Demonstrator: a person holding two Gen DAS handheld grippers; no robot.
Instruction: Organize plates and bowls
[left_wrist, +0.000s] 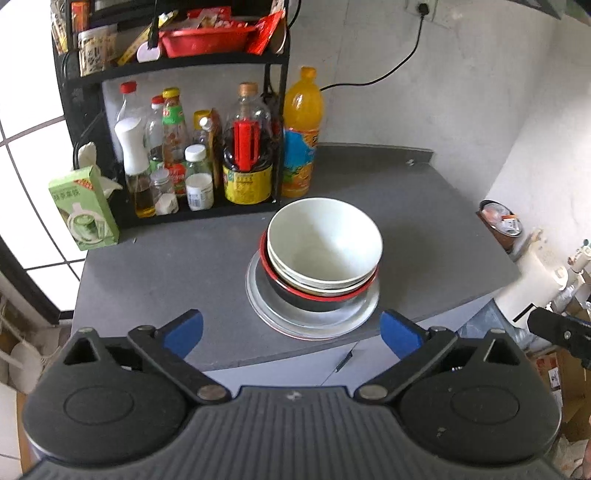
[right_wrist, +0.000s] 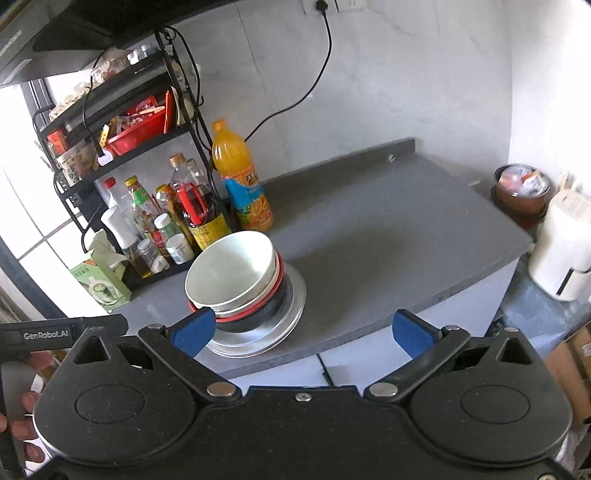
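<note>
- While held above the counter's (left_wrist: 424, 206) near edge, left gripper (left_wrist: 291, 330) spread wide, nothing between the jaws.
- Ahead of those jaws, centred between the blue pads (left_wrist: 184, 330): white bowl (left_wrist: 325, 243) nested on top of the stacked bowls, all on the plates (left_wrist: 314, 321).
- Right gripper (right_wrist: 303, 330) likewise wide and empty; stack just ahead of its left pad (right_wrist: 194, 330), partly hidden by it.
- Beyond the stack: orange bottle (left_wrist: 301, 133) beside a rack (left_wrist: 177, 70) of bottles.
</note>
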